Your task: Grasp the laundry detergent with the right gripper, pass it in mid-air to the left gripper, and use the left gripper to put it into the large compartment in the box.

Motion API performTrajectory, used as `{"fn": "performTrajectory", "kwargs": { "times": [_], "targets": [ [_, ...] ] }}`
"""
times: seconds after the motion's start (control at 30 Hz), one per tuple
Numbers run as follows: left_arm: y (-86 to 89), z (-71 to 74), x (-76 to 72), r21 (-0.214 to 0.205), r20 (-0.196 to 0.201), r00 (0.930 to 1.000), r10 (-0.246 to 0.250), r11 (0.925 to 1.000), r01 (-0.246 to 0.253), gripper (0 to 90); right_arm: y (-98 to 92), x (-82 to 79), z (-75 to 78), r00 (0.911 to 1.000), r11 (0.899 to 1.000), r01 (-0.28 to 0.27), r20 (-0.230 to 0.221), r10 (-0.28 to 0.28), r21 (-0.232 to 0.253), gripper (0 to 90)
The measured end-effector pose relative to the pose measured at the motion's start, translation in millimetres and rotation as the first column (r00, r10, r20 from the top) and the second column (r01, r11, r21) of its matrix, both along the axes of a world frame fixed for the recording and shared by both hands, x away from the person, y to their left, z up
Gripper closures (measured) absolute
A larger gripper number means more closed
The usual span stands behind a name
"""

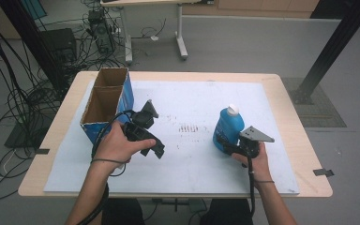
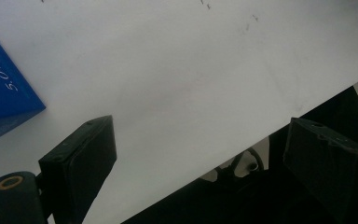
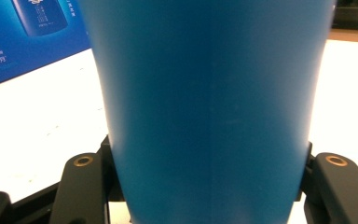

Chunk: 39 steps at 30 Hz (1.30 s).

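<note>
- Wooden table (image 1: 290,108) carries a white mat (image 1: 192,164); grey floor with cables behind
- Right gripper (image 1: 225,145) clamps blue bottle (image 1: 227,126); left gripper (image 1: 155,149) wide, empty, beside cardboard box (image 1: 105,105)

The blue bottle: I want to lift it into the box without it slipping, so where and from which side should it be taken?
Grip the blue bottle low on its body, level, from the person's side. It stands upright, and its cap end is narrower. The right gripper is shut there now, one of its fingers on either flank.
</note>
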State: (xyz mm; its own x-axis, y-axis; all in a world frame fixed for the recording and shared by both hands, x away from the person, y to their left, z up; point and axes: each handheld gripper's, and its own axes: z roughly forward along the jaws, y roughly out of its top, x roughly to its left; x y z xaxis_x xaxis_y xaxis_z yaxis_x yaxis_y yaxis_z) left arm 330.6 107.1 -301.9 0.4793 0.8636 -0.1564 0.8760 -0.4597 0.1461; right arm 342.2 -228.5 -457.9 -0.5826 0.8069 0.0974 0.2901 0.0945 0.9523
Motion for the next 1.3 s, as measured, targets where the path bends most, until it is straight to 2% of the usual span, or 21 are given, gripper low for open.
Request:
{"fn": "performTrajectory", "kwargs": {
  "times": [0.43,1.3],
  "targets": [
    [-1.3,0.5,0.2,0.001,0.001,1.0,-0.004,1.0,0.004,9.6,0.0,-0.5,-1.2,0.9998,1.0,-0.002,0.02,0.002,-0.006,39.8],
    [-2.7,1.4,0.0,-0.006,0.003,1.0,-0.001,1.0,0.001,9.6,0.3,-0.6,-1.4,0.9996,1.0,-0.004,0.026,0.004,-0.012,40.1]
  ]
}}
